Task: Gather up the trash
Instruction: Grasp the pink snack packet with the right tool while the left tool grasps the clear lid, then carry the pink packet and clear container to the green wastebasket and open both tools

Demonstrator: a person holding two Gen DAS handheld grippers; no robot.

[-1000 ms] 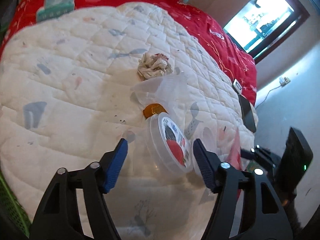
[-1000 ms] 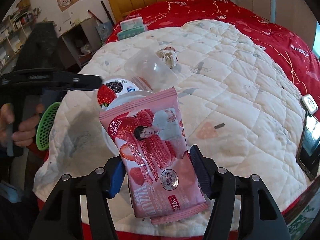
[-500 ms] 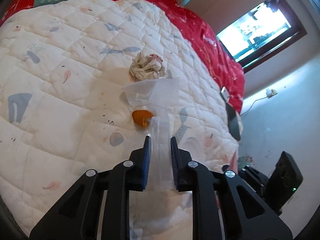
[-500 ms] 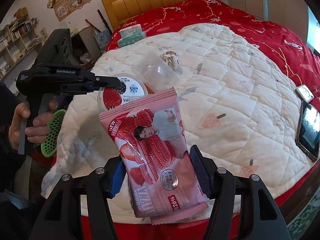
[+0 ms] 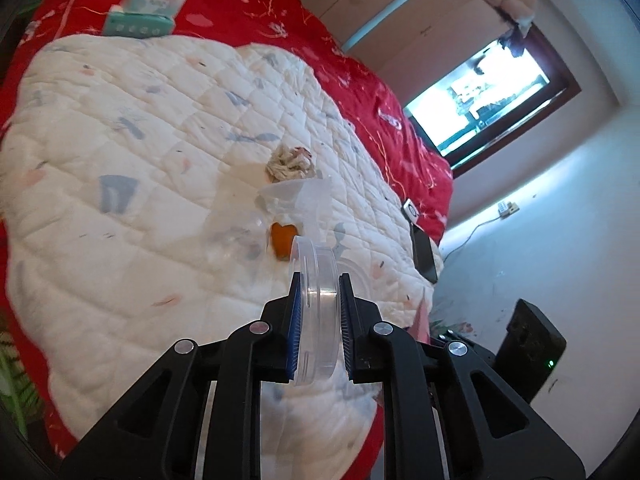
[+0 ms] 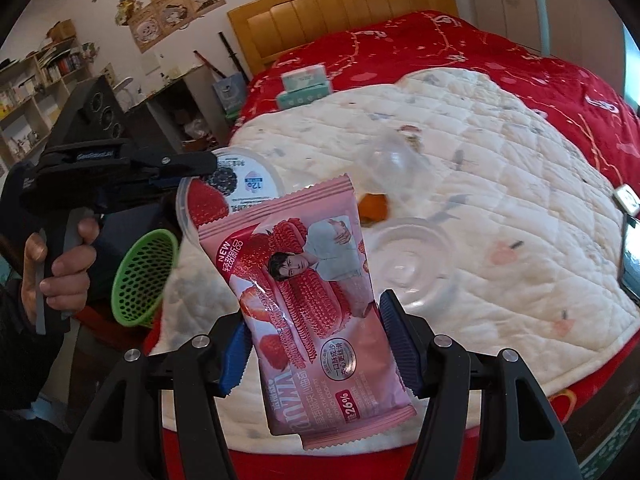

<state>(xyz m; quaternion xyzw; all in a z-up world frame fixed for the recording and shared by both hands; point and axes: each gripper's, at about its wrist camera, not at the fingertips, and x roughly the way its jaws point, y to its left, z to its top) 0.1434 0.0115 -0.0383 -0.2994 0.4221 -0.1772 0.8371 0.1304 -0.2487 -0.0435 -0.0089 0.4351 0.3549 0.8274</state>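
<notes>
Left gripper [image 5: 318, 320] pinches the lid [image 5: 316, 312]; right gripper [image 6: 316, 344] clamps the wrapper [image 6: 312, 292]. Cups, peel [image 5: 282, 240] and tissue [image 5: 290, 162] remain on the quilt [image 5: 140, 184].

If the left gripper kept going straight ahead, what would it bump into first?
Probably the orange peel on the white quilt, just beyond the clear lid that the left gripper pinches. Depth is hard to judge, so the quilt itself might come first.
</notes>
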